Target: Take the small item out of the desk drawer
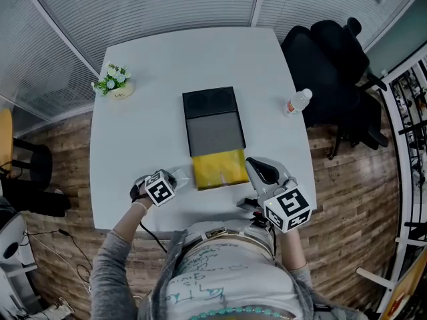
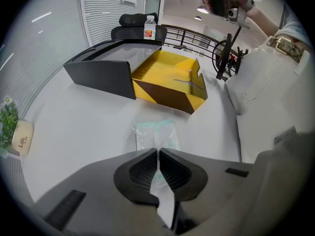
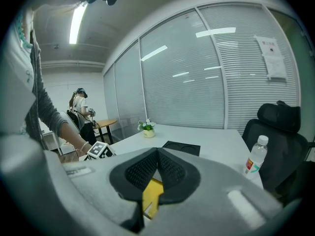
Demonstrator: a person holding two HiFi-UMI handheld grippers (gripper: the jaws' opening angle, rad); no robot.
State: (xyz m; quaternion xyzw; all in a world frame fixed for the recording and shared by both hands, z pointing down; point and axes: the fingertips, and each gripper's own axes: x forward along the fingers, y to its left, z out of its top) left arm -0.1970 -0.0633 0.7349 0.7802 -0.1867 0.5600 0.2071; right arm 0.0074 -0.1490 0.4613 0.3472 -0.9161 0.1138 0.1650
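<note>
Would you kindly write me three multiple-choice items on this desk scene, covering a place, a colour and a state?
1. Where is the clear packet?
A) inside the drawer
B) on the table beside the drawer
C) on top of the black cabinet

2. What colour is the drawer?
A) yellow
B) red
C) blue

3. How is the drawer?
A) pushed shut
B) lifted off the table
C) pulled open

Answers:
1 B, the packet lies on the table at the tips of the left hand-held gripper.
2 A, its walls and floor are yellow.
3 C, it sticks out of the black cabinet with its inside showing.

grey sleeves [image 1: 110,265], white scribble-print shirt [image 1: 223,279], pale belt [image 1: 223,233]
</note>
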